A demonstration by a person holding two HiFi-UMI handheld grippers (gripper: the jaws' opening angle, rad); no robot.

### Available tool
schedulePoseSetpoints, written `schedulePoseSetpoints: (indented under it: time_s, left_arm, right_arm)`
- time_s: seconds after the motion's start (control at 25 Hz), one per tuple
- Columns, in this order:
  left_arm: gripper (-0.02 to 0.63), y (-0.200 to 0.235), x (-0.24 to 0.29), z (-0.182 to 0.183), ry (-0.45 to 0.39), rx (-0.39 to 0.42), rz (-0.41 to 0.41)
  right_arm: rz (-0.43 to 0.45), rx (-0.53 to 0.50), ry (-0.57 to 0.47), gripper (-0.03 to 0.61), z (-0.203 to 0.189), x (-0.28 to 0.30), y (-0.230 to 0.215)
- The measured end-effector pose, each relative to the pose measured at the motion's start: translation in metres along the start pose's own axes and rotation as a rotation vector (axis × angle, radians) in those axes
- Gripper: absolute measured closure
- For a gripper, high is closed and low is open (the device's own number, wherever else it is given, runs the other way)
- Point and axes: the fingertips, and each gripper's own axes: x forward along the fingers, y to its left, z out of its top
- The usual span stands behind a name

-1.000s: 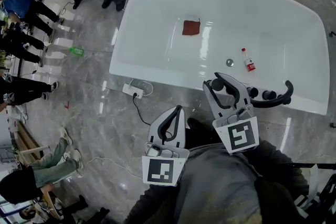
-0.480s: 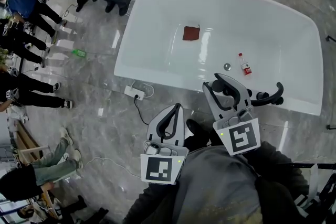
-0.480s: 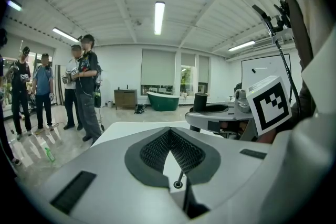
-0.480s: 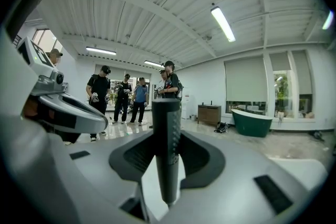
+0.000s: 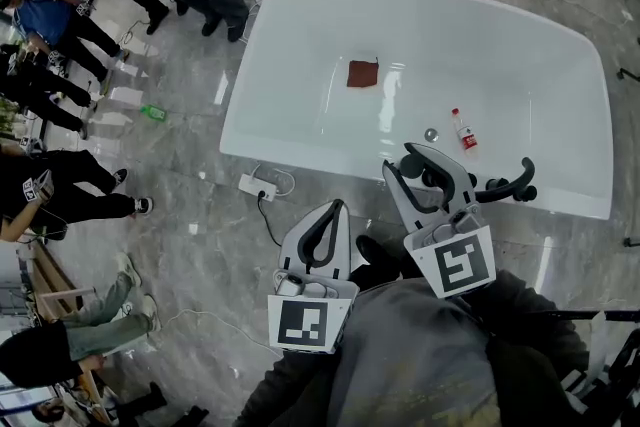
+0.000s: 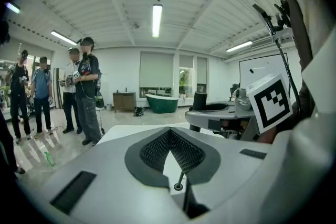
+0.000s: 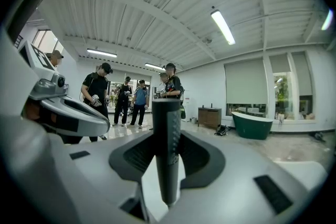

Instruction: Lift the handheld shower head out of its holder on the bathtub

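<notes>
The right gripper [image 5: 420,170] has its jaws clenched on the dark handle of the handheld shower head [image 7: 166,134], which stands upright between the pads over the near rim of the white bathtub [image 5: 300,65], just beside the black curved faucet [image 5: 510,183]. The left gripper [image 5: 336,213] hangs over the marble floor well short of the tub, its jaws closed on nothing. Inside the tub lie a red cloth [image 5: 362,73] and a small bottle [image 5: 462,130].
</notes>
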Motion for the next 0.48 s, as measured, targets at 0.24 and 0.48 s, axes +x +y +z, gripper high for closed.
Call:
schedulePoseSetpoints:
  time_s: [0.24,0.48]
  left_arm:
    - [0.612,0.000,0.004,0.004,-0.048,0.022,0.010]
    - [0.612,0.002,-0.011,0.039,-0.113,0.048,0.025]
  right_arm:
    - [0.018,0.004,-0.058,0.439,0.014,-0.006,0.002]
    - [0.031,-0.012,-0.119,0.439,0.064,-0.022,0.011]
